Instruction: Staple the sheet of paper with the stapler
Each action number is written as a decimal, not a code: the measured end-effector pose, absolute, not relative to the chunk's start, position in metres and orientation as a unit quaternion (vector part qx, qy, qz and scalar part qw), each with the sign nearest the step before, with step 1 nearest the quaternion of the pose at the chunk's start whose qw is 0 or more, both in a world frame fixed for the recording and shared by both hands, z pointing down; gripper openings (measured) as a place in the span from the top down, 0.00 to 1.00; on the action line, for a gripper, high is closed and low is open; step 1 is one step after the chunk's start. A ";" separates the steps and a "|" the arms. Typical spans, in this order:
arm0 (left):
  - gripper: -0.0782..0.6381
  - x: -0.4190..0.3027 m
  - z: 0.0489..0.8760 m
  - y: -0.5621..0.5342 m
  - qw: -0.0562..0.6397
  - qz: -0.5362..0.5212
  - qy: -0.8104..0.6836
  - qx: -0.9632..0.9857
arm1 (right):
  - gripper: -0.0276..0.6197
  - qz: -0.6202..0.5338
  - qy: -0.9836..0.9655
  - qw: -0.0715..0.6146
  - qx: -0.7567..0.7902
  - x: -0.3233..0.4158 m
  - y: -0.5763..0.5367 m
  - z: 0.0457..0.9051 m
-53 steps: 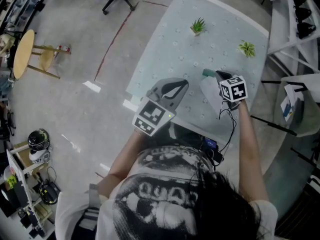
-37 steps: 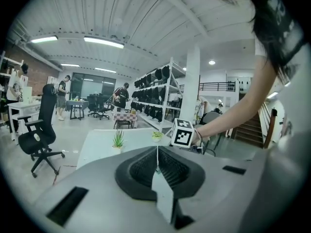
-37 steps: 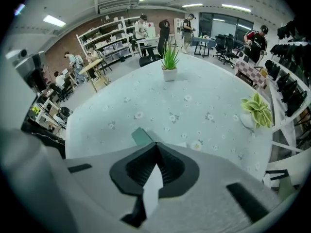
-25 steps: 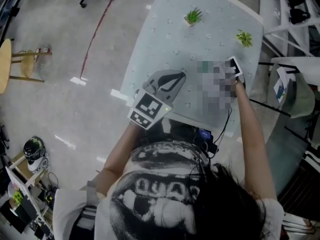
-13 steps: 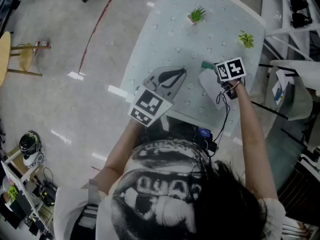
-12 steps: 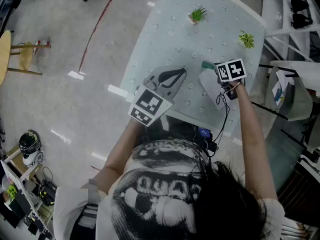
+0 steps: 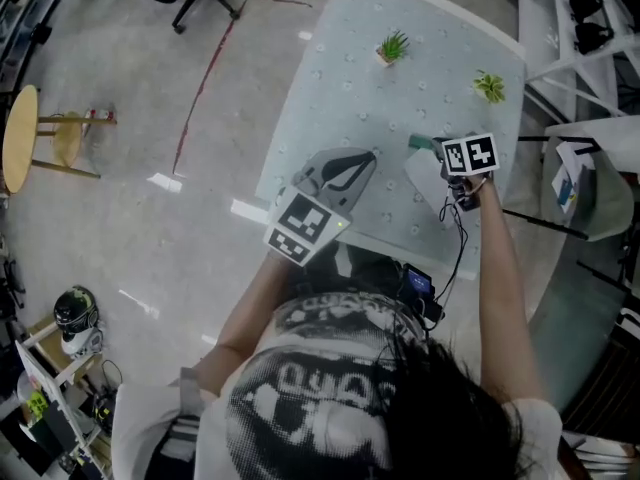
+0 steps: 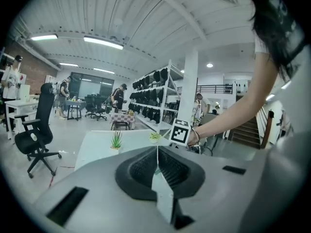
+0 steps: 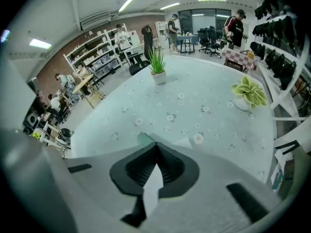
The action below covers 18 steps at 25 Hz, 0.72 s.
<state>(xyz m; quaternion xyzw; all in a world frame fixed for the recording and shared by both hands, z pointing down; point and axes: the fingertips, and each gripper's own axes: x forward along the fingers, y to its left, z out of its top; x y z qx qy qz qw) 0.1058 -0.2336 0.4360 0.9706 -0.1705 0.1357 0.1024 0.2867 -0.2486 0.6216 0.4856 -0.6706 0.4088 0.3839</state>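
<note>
pale, flower-printed table [image 7: 340,78] fills the upper middle of the head view, above a glossy grey floor [image 7: 150,228]; a spiky potted plant [image 7: 394,46] and a leafy potted plant [image 7: 490,87] stand well apart near its far side; the sheet of paper [image 7: 425,176] lies toward the table's right edge, partly covered by the right gripper [image 7: 446,151], whose marker cube [image 7: 470,155] hides its tips; only a teal end of the stapler [image 7: 419,143] shows, just beside that cube, and whether the tips touch it cannot be told from here; the left gripper [image 7: 367,159] hovers over the table's near corner, well apart from the paper, drawn to a point.

left gripper view: its jaws lie together along one thin seam, nothing between them; the gripper's own grey body cuts off the near table, so stapler and paper are hidden; beyond it show both plants, the other hand's cube and a bare forearm [image 8: 228,115]; shelving and distant people are small and soft.

right gripper view: the jaws have just been easing open by a hair, yet they look together, empty; a teal corner of the stapler pokes out just past the tips, a white corner of paper beside it; the rest of both is hidden by the gripper body, and contact cannot be made out.
</note>
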 end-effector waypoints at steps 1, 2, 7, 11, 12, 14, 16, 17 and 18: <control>0.88 0.104 0.434 -0.232 0.099 0.137 -0.167 0.972 | 0.96 0.409 -0.670 0.380 0.489 0.284 -0.246 0.620; 0.88 0.102 0.433 -0.229 0.096 0.137 -0.162 0.972 | 0.96 0.406 -0.670 0.375 0.496 0.282 -0.243 0.618; 0.88 0.090 0.431 -0.217 0.087 0.142 -0.133 0.977 | 0.96 0.391 -0.667 0.289 0.564 0.271 -0.231 0.591; 0.88 0.083 0.436 -0.206 0.084 0.149 -0.107 0.979 | 0.96 0.365 -0.666 0.235 0.607 0.258 -0.214 0.566; 0.88 0.081 0.437 -0.203 0.084 0.151 -0.102 0.980 | 0.96 0.360 -0.667 0.220 0.615 0.254 -0.209 0.559; 0.88 0.078 0.439 -0.198 0.084 0.154 -0.095 0.980 | 0.95 0.352 -0.667 0.191 0.629 0.247 -0.199 0.547; 0.88 0.076 0.442 -0.194 0.084 0.156 -0.089 0.980 | 0.95 0.345 -0.665 0.170 0.640 0.241 -0.189 0.537; 0.88 0.076 0.443 -0.191 0.085 0.158 -0.087 0.980 | 0.95 0.341 -0.664 0.161 0.645 0.238 -0.183 0.533; 0.88 0.076 0.444 -0.188 0.085 0.159 -0.085 0.980 | 0.95 0.338 -0.664 0.151 0.650 0.235 -0.177 0.529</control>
